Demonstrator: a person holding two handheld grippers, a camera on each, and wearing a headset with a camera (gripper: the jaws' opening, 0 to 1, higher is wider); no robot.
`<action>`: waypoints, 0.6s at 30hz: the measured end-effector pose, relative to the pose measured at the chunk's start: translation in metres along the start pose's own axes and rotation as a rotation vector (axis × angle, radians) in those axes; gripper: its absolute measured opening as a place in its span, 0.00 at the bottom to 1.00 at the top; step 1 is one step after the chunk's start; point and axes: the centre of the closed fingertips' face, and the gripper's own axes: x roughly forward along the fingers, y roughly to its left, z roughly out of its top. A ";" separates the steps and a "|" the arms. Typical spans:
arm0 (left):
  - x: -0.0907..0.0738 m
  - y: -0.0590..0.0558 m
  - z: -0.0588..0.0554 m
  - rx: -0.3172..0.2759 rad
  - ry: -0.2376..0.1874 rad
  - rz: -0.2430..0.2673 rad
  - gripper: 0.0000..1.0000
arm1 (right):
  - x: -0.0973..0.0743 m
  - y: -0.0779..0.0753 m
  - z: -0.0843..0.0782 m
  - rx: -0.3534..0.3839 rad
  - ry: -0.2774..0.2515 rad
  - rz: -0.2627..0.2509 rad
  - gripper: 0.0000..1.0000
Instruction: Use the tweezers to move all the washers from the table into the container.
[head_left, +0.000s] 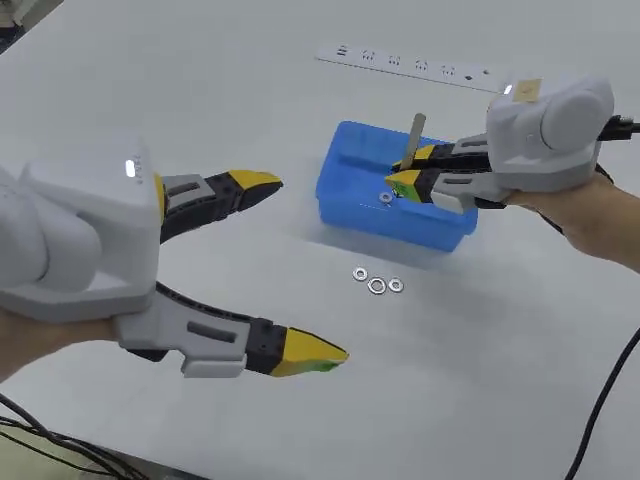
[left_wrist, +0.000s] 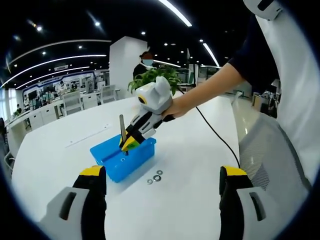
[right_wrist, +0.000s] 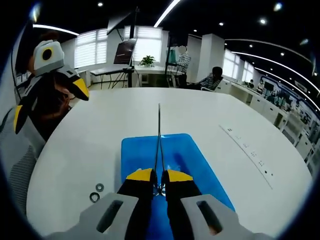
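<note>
**Tweezers Held Over the Container**

Open tabletop (head_left: 150, 90) is seen all around the blue container (head_left: 345, 205), which is set well in from the edges. The tweezers (head_left: 414, 135) are pinched between the right gripper (head_left: 404, 181) fingers above the container. Three washers (head_left: 377, 285) lie just beside it, toward the near edge. The left gripper (head_left: 306, 268) fingers are spread wide, with nothing held.

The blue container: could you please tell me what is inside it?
One washer shows in the blue container, beside the tweezers held by the right gripper. The gripper hides part of its floor.
</note>
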 end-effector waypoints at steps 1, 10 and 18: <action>0.000 0.000 0.000 0.000 0.001 0.000 0.99 | 0.001 0.000 -0.001 0.003 0.001 0.001 0.10; -0.002 0.002 -0.005 -0.014 0.011 0.009 0.99 | 0.004 -0.003 -0.005 0.057 -0.014 0.001 0.10; -0.001 0.000 -0.006 -0.015 0.014 0.007 0.99 | 0.004 -0.001 -0.007 0.073 -0.012 0.001 0.10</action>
